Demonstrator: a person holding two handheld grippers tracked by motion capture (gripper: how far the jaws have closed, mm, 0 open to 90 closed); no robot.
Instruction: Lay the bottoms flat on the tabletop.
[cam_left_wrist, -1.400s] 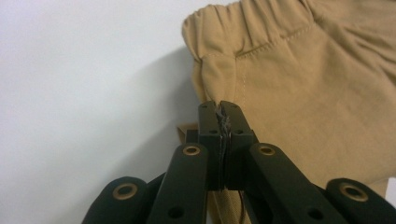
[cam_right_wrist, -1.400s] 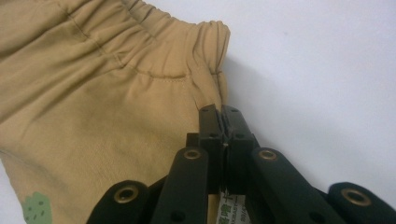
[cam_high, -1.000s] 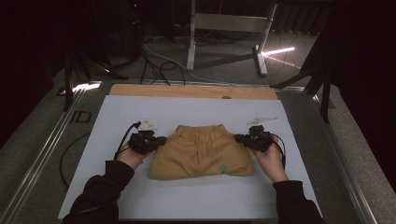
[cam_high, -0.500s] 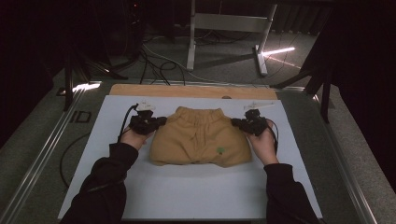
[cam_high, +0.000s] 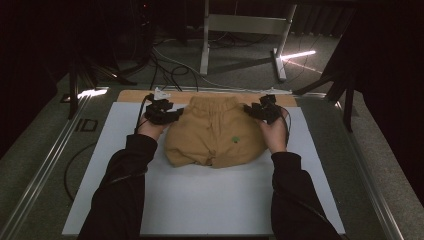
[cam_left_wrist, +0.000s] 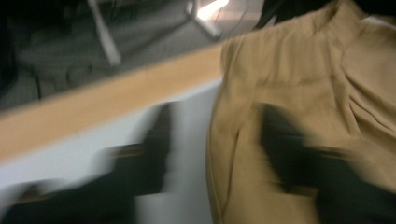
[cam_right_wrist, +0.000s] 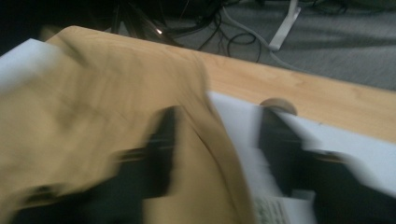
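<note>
both grippers, left (cam_high: 176, 115) and right (cam_high: 248, 111), just opened, seemingly released (blurred) astride the tan shorts (cam_high: 215, 132) edges.

Shorts (cam_high: 215, 132) lie on the mat (cam_high: 200, 200) at its far edge, centred, waistband toward the table's far edge. Left gripper (cam_high: 162, 112) sits at their left side, right gripper (cam_high: 264, 111) at their right.

White mat (cam_high: 210, 200) lying open in front of the shorts (cam_high: 215, 135); wooden edge (cam_high: 131, 95) crowding the far side.
</note>
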